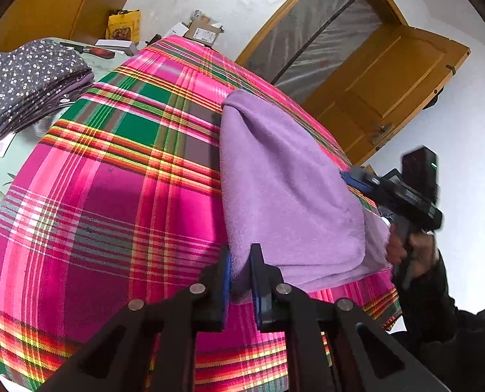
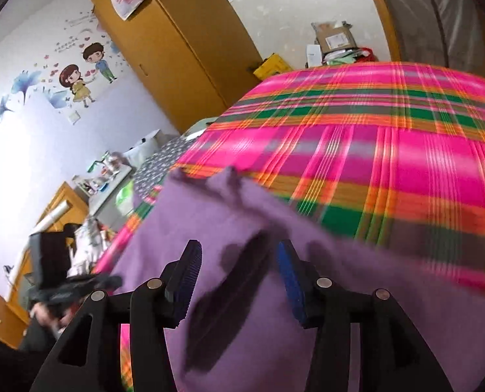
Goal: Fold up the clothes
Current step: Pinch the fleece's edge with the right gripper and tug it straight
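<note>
On plaid bedspread (image 1: 112, 179), left claw (image 1: 241, 281) pinching purple towel (image 1: 285, 179) edge, right claw (image 2: 239, 281) released above it.

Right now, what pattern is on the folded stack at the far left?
Dark grey-purple with tiny white flowers; the folded stack shows best in the left wrist view.

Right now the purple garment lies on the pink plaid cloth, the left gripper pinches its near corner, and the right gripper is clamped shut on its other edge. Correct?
Not quite: the right gripper is open, its pads apart above the purple garment, as the right wrist view shows. The rest stands: the garment lies on the pink plaid cloth, and the left gripper pinches its near corner.
</note>
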Tool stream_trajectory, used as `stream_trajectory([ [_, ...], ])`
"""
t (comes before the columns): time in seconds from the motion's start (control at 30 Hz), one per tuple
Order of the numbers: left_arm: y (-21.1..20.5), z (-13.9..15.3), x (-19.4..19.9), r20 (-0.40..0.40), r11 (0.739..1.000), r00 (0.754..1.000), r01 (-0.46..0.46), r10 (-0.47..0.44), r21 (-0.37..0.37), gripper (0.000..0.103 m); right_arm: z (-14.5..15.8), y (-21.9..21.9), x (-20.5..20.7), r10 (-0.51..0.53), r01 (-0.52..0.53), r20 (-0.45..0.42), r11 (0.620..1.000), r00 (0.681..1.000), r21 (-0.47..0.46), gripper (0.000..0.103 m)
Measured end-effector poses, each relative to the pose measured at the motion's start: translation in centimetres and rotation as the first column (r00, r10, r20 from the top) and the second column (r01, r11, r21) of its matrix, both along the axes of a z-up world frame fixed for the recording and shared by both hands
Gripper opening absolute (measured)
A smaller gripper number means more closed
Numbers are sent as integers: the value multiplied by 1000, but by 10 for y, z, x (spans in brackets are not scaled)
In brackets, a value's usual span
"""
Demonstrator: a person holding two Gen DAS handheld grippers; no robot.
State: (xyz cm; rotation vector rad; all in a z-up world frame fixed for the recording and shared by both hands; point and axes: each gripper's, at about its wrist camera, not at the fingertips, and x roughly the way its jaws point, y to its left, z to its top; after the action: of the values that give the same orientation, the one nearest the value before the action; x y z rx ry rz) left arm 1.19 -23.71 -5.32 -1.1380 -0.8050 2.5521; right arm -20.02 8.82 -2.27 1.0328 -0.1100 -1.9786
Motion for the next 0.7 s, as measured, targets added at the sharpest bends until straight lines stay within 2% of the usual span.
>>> stream_trajectory([
  [0.17,-1,-1,-1,2,1000,1000,4,-4,2,12,-20,-33,-24,85,-86,19,995,996,42,50],
  [0.27,-1,-1,-2,1,1000,1000,11,-11,0,12,-28,-37,-27,116,-116,24,993,993,32,49],
  [0.3,-1,-1,-2,0,1000,1000,14,-14,0,12,-28,-36,-26,121,-122,19,992,992,32,45],
  [0.37,-1,-1,-2,0,1000,1000,17,-17,-1,12,-25,-35,-23,128,-128,5,991,992,31,20],
  [0.47,0,-1,-3,0,1000,1000,22,-22,-10,12,-10,-28,-12,114,-114,-20,993,993,4,11],
  [0.57,0,-1,-4,-3,1000,1000,27,-27,-14,12,5,-13,-2,70,-71,-28,996,997,-48,10],
  [0.63,0,-1,-5,-6,999,999,31,-31,-13,12,-2,-6,-12,18,-18,11,1000,1000,-12,10],
  [0.7,1,0,-6,-5,999,999,35,-35,-18,12,-23,-8,-27,-33,28,89,998,995,58,11],
])
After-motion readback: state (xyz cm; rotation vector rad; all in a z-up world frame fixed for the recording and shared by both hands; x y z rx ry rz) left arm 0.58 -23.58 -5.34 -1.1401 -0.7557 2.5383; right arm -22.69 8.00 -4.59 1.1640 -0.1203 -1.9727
